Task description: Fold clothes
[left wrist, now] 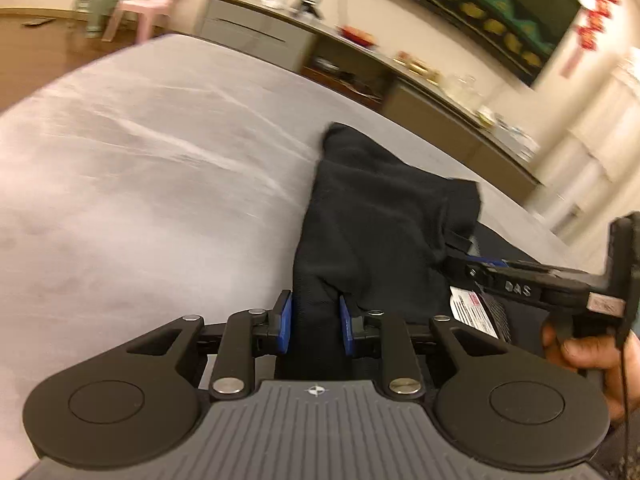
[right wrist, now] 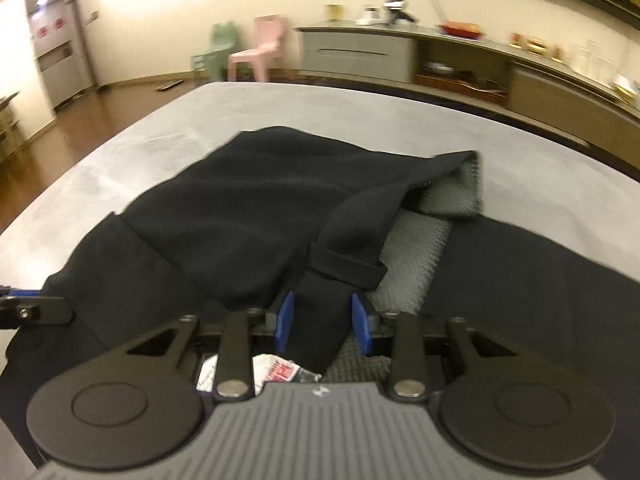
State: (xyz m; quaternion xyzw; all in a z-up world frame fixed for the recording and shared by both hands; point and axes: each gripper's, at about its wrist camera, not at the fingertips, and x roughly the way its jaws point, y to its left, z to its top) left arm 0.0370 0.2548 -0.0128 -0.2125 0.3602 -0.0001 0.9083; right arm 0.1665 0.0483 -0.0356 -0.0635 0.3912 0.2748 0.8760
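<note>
A black garment [left wrist: 380, 208] [right wrist: 248, 208] with a grey mesh lining [right wrist: 412, 264] lies bunched on a grey padded surface [left wrist: 140, 160]. My left gripper [left wrist: 316, 320] is shut on a raised fold at the garment's near edge, and black cloth fills the gap between its blue pads. My right gripper [right wrist: 324, 324] is shut on a narrow black strip of the same garment. A white label [right wrist: 276, 372] [left wrist: 474, 312] with red print shows beneath it. In the left wrist view, the right gripper [left wrist: 464, 260] reaches in from the right, held by a hand [left wrist: 592, 356]. The left gripper [right wrist: 16, 300] is just inside the right wrist view's left edge.
The grey surface [right wrist: 360, 120] stretches far beyond the garment. A long sideboard [right wrist: 360, 52] [left wrist: 260, 32] with small items on top runs along the far wall. A pink chair [right wrist: 264, 48] and a green chair [right wrist: 218, 52] stand on the wooden floor [right wrist: 120, 108].
</note>
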